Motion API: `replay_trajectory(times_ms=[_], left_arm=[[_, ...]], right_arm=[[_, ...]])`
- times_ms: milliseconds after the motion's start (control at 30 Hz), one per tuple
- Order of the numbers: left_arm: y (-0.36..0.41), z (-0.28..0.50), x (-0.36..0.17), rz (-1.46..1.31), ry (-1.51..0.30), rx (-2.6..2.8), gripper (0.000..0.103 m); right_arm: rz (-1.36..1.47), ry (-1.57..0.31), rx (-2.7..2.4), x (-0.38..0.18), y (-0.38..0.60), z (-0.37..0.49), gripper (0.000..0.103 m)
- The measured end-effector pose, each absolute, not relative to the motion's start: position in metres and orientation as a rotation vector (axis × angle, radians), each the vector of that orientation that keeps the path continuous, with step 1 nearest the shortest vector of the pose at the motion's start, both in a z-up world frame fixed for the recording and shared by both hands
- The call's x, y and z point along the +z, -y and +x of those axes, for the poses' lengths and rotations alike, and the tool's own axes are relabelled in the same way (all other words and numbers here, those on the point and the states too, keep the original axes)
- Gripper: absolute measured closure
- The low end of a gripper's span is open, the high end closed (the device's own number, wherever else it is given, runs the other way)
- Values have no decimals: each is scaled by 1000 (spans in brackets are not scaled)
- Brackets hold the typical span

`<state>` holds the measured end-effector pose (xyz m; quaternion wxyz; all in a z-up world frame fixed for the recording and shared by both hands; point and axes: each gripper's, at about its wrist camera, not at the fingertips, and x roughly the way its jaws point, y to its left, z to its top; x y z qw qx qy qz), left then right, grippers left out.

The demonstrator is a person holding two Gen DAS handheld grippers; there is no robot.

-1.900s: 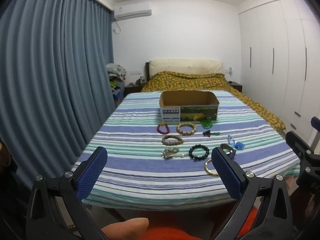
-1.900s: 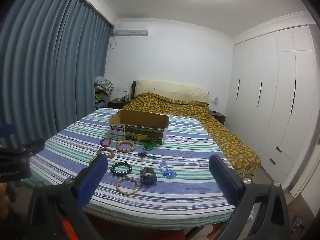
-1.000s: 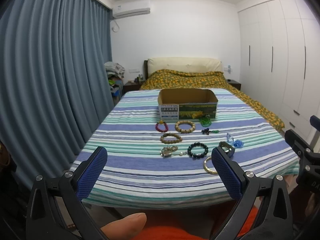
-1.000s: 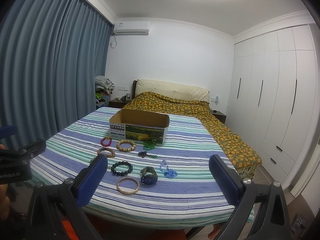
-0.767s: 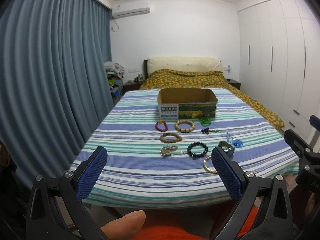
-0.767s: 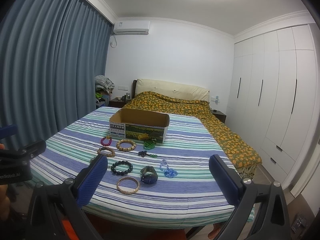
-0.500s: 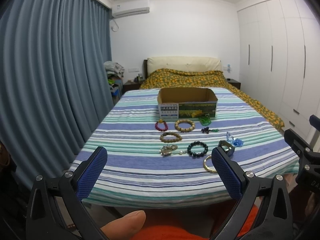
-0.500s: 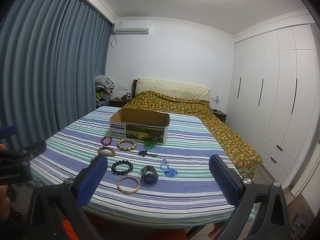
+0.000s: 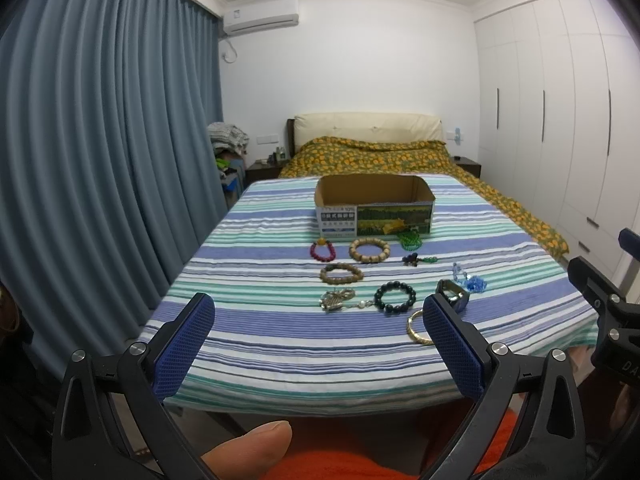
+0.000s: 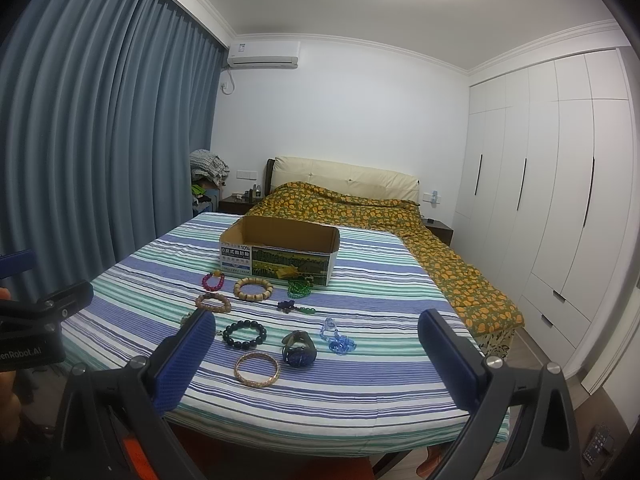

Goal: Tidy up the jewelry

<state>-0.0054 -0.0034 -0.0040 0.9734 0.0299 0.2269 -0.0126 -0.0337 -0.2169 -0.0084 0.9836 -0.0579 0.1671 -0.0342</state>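
Several pieces of jewelry lie on a striped cloth in front of an open cardboard box [image 9: 374, 210] [image 10: 280, 254]. Among them are a red bead bracelet [image 9: 322, 250], a tan bead bracelet [image 10: 253, 289], a dark bead bracelet [image 10: 245, 334], a gold bangle [image 10: 256, 369], a watch [image 10: 299, 348], green beads [image 10: 300, 286] and a blue glass piece [image 10: 338, 340]. My left gripper [image 9: 318, 348] is open and empty, held before the cloth's near edge. My right gripper [image 10: 316, 358] is open and empty, also short of the jewelry.
The striped cloth [image 9: 260, 344] covers a table at the foot of a bed with a yellow-patterned cover [image 10: 360, 212]. Blue curtains [image 9: 100, 160] hang on the left. White wardrobes [image 10: 560, 200] line the right wall.
Both views have lifted and shifted only slightly; the jewelry and box lie as before. Both grippers stay open.
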Motion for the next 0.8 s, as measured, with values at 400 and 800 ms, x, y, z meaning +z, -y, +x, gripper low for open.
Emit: replay_trajectory(times_ms=[400,800], left_arm=[[2,-7,-4,58,-460,-26,0],[2,-5,-4,55,-485,-27,0]], right_arm=[[-117,-338,-67,-8,218,-33,0],[-116,-339,-67,-8,218,-33,0]])
